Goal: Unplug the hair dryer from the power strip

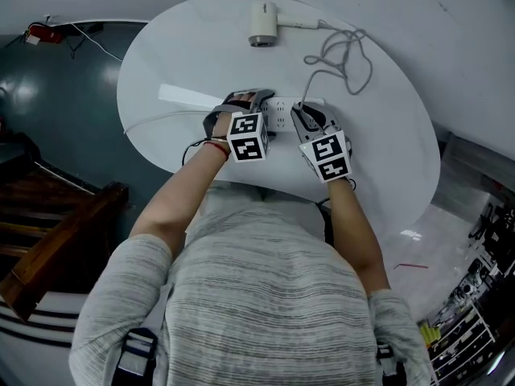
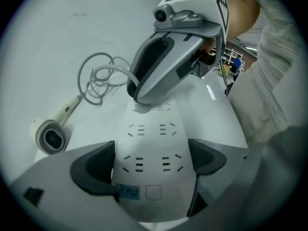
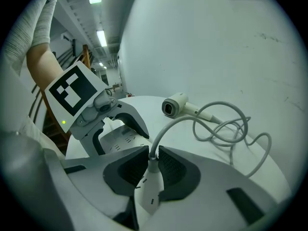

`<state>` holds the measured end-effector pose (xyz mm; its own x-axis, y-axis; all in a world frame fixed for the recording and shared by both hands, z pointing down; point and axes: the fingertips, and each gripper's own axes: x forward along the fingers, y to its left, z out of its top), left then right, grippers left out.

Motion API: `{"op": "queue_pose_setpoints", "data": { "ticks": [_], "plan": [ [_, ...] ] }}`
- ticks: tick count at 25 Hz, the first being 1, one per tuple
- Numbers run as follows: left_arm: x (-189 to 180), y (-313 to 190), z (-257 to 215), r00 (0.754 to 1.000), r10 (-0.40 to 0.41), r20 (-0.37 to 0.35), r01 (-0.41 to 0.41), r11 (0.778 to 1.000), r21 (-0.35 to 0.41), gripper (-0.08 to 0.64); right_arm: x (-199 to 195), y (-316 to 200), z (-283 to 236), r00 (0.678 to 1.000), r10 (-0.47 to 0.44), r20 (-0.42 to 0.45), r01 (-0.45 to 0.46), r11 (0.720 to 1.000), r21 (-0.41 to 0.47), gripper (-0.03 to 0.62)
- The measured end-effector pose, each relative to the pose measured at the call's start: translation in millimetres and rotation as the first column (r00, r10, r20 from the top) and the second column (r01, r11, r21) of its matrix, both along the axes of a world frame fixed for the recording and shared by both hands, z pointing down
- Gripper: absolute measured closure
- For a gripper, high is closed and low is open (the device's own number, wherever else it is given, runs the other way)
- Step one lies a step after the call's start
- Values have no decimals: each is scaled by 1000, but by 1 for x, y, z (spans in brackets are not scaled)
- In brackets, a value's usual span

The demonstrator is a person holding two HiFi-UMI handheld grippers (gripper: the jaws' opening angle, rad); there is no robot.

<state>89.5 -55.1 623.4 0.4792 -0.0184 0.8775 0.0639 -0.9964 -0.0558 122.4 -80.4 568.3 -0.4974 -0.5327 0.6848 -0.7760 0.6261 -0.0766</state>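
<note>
- I'm working over a white oval table (image 1: 386, 135) above a dark floor. Wooden steps show at the lower left of the head view.
- The power strip (image 1: 278, 112) lies at the middle of the table, right under my two tools.
- The hair dryer (image 1: 262, 25) rests on its side at the top centre, well apart from the strip. Its cord (image 1: 344, 55) is looped loosely toward the upper right.
- My left gripper (image 2: 151, 160) straddles the near end of the strip with a pad against each long side. I read that as a hold to pin the strip.
- My right gripper (image 3: 154, 148) is drawn in narrow on the plug (image 3: 152, 170), clamped at the neck where the cord leaves it.
- The plug looks like small, hard, smooth plastic. I expect it to sit tight in the socket and then let go all at once.
- I'd take hold of the plug body, never the cord, which is soft and would only bend at the neck.
- The strip looks light, so I judge it would lift with the plug unless it is held down.
- A small blue sticker (image 2: 129, 191) sits beside a square button (image 2: 153, 192) at the lower middle of the left gripper view. Its print is too small to read.
- I can see no brand on the dryer or the strip.
</note>
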Motion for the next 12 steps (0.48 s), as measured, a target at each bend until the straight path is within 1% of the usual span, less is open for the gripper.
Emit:
{"op": "queue_pose_setpoints", "data": {
  "ticks": [3,8,12],
  "plan": [
    [1,0,-1,1000,8,-11,-8,1000,3,94,-1,-2,1,1000,-9,-8,9,1000,3,518],
    [0,0,3,1000,6,16,-6,1000,-13,94,-2,-3,1,999,-25,-35,26,1000,15,522],
    [1,1,6,1000,-3,13,3,1000,-30,92,-1,-4,0,999,-16,-43,18,999,38,526]
  ]
}}
